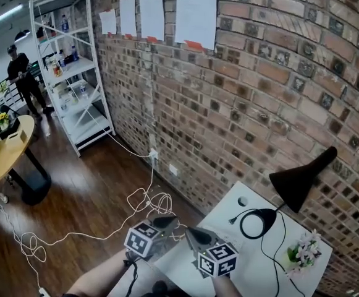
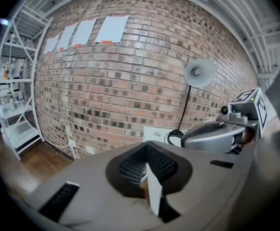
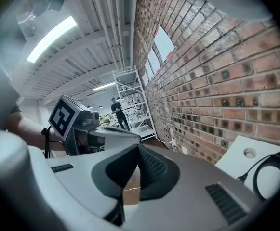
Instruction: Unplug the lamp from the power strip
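Observation:
The black lamp (image 1: 298, 181) stands on the white table (image 1: 228, 240) by the brick wall, its round base (image 1: 257, 223) ringed by its black cord. The cord's plug (image 1: 233, 219) lies loose on the tabletop. No power strip shows on the table. My left gripper (image 1: 168, 219) and right gripper (image 1: 190, 231) hover side by side at the table's near corner, both shut and holding nothing. In the left gripper view the lamp's shade (image 2: 200, 72) and base (image 2: 175, 137) sit ahead of the left gripper (image 2: 152, 184). The right gripper (image 3: 130, 189) sees the cord loop (image 3: 271, 171) at its right.
A small bunch of flowers (image 1: 303, 250) sits at the table's right. White cables (image 1: 143, 204) trail over the wooden floor from a wall outlet (image 1: 153, 154). A white shelf rack (image 1: 74, 79) stands far left, with a person (image 1: 23, 79) and a round table (image 1: 3, 150) beyond.

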`<action>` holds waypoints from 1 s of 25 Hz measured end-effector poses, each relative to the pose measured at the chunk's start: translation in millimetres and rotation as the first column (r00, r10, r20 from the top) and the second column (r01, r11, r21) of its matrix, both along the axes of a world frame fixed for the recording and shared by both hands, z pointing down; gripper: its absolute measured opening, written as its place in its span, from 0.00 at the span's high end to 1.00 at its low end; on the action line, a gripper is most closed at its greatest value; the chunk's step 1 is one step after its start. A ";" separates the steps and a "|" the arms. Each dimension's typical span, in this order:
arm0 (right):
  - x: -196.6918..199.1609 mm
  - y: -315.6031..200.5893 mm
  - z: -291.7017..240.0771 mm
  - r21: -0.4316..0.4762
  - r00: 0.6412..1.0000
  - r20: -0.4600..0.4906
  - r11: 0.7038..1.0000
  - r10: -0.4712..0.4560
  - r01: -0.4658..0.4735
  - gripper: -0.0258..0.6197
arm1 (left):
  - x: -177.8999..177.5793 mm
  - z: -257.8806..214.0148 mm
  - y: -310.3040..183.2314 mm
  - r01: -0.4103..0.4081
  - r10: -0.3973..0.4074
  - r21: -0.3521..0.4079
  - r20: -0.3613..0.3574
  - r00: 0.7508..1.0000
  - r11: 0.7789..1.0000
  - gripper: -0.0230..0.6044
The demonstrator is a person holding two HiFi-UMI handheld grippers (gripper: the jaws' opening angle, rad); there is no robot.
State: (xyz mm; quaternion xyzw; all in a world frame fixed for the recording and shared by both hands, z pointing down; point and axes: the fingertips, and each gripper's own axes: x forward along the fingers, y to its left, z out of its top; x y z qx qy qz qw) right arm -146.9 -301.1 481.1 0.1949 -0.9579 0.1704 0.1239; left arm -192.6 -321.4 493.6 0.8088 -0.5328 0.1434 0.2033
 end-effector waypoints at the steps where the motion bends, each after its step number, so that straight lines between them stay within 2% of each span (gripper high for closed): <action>1: -8.7 3.7 -1.7 0.008 1.000 -0.001 1.000 -0.013 0.013 0.95 | -8.6 -4.4 4.6 0.013 -0.013 0.012 0.000 1.000 1.000 0.97; 6: -49.8 19.4 -12.7 0.051 0.997 0.004 0.996 -0.073 0.073 0.95 | -53.8 -22.7 29.6 0.098 -0.098 0.061 -0.010 0.995 0.993 0.97; 10: -63.6 39.0 -16.4 0.063 0.997 0.003 0.995 -0.080 0.080 0.95 | -73.8 -32.5 57.2 0.129 -0.127 0.088 -0.024 0.992 0.988 0.97; 15: -78.9 61.6 -25.2 0.091 0.991 -0.006 0.987 -0.136 0.136 0.95 | -101.2 -41.9 85.8 0.222 -0.221 0.114 -0.018 0.975 0.968 0.97; 18: -77.2 72.5 -29.4 0.103 0.986 -0.008 0.980 -0.168 0.168 0.95 | -103.4 -47.9 98.7 0.257 -0.257 0.131 -0.014 0.966 0.958 0.96; 25: -46.2 99.8 -33.0 0.100 0.979 0.004 0.974 -0.206 0.205 0.95 | -82.2 -60.2 130.6 0.309 -0.312 0.148 -0.005 0.950 0.939 0.96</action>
